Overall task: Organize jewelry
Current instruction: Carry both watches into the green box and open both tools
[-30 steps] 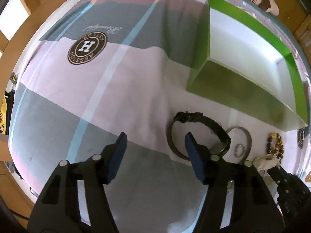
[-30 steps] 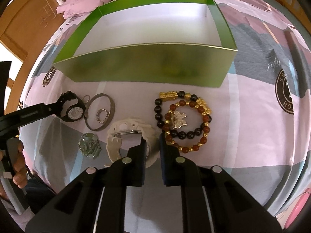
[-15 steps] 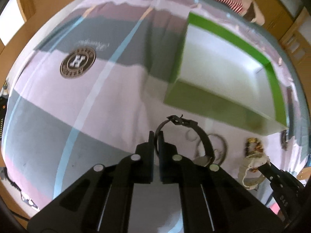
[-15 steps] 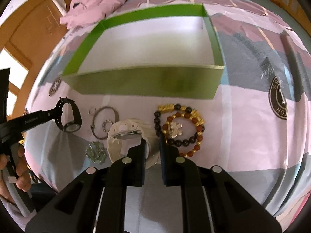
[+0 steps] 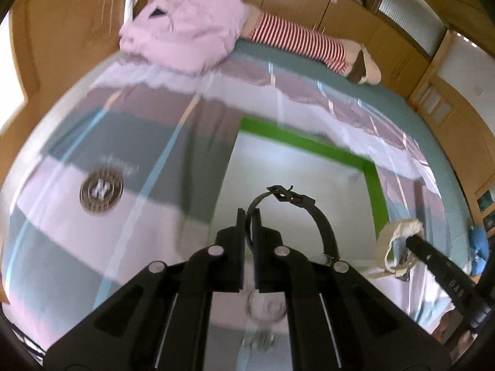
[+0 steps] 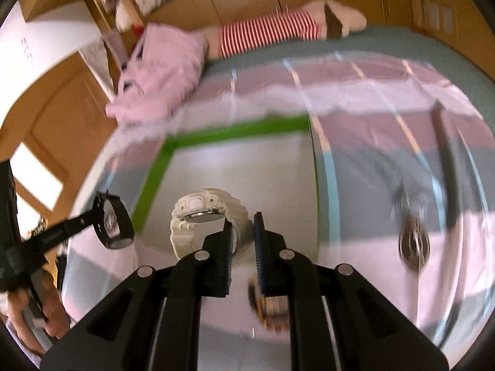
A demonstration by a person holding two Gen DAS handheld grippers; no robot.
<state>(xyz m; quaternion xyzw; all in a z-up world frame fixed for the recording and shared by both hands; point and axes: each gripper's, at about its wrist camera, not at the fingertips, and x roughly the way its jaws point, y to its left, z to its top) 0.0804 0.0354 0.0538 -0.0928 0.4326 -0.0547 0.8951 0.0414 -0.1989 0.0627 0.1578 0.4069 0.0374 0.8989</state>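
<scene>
My left gripper (image 5: 248,216) is shut on the strap of a black watch (image 5: 318,219), held in the air over the green box (image 5: 309,145) with its white inside. The same black watch (image 6: 113,225) hangs at the left of the right wrist view. My right gripper (image 6: 243,225) is shut on the strap of a white watch (image 6: 204,216), lifted above the green box (image 6: 235,130). That white watch (image 5: 399,241) shows at the right of the left wrist view, in the other gripper's tip.
Beaded bracelets (image 6: 269,306) lie blurred on the pink and grey bedspread (image 6: 386,130) below my right fingers. A small crystal piece (image 5: 263,337) lies under my left gripper. A pink pillow (image 5: 185,24) and a striped plush (image 5: 303,40) sit at the bed's far end. A hand (image 6: 31,309) holds the left tool.
Both grippers have risen from the bedspread with their watches and moved forward over the green box. The left gripper closed on the black watch strap a second ago.
</scene>
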